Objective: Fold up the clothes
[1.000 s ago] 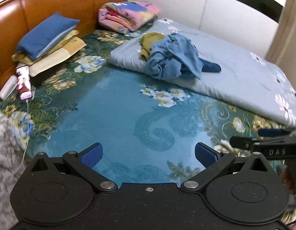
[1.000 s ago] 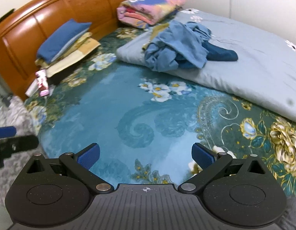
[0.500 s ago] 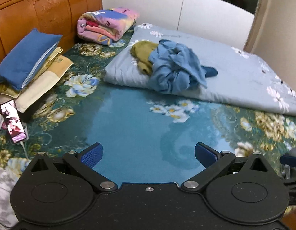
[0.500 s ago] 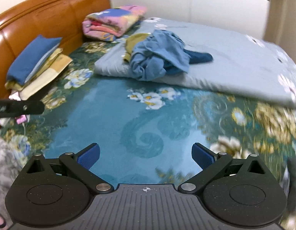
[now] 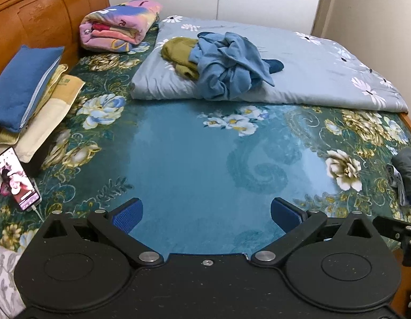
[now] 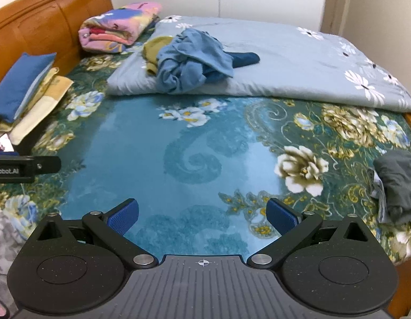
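Both the left claw (image 5: 206, 212) and right claw (image 6: 201, 214) gape, released, over the bed (image 5: 179, 159). Upper centre, a crumpled heap of clothes (image 5: 226, 66) lies on the quilt (image 5: 325, 79): soft, light, limp; best pinched at an edge or corner.

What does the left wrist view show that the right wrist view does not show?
Only the left wrist view shows the whole lit phone with its white cable. Only the right wrist view shows the whole grey garment, cut off at the left view's edge. Both show the blue clothes pile on the pale quilt, the pink folded blanket, and open, empty jaws.
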The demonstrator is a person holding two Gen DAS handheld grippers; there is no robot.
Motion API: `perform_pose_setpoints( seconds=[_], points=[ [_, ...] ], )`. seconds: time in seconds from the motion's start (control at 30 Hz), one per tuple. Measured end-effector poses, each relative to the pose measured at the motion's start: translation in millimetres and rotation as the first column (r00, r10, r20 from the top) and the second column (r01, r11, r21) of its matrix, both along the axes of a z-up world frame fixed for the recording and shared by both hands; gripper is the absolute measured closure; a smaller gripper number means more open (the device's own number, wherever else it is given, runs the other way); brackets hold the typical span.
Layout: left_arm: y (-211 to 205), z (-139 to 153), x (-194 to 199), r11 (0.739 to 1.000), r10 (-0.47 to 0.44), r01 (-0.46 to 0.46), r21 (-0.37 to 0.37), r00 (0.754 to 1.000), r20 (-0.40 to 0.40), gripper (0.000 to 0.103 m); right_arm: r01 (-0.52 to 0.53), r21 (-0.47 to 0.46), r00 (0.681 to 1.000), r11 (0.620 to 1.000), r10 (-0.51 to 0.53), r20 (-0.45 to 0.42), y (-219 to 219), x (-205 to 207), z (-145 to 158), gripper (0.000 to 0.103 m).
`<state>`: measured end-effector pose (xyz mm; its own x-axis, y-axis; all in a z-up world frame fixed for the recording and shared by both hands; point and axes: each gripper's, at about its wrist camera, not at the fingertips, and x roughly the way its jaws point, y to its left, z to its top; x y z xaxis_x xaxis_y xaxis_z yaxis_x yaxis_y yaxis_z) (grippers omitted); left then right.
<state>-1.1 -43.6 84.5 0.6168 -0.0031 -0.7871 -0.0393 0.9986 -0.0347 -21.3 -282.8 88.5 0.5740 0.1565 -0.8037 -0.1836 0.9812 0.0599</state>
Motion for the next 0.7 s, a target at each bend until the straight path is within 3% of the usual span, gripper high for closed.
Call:
perform_pose_setpoints(
  seconds=[0.33, 0.7],
  points=[
    [17, 14, 1, 0.991, 0.125, -0.127, 0.044, 0.991, 0.037, 0.001, -0.1, -0.001, 0.994, 0.995, 0.1, 0.042, 19, 20, 7, 0.0],
    [0, 21, 5, 0.987, 0.133, -0.137, 0.087, 0.99, 0.046, 0.001, -0.128, 0.027, 0.99, 0.991, 0.126, 0.055, 10, 35, 6, 0.0]
  ],
)
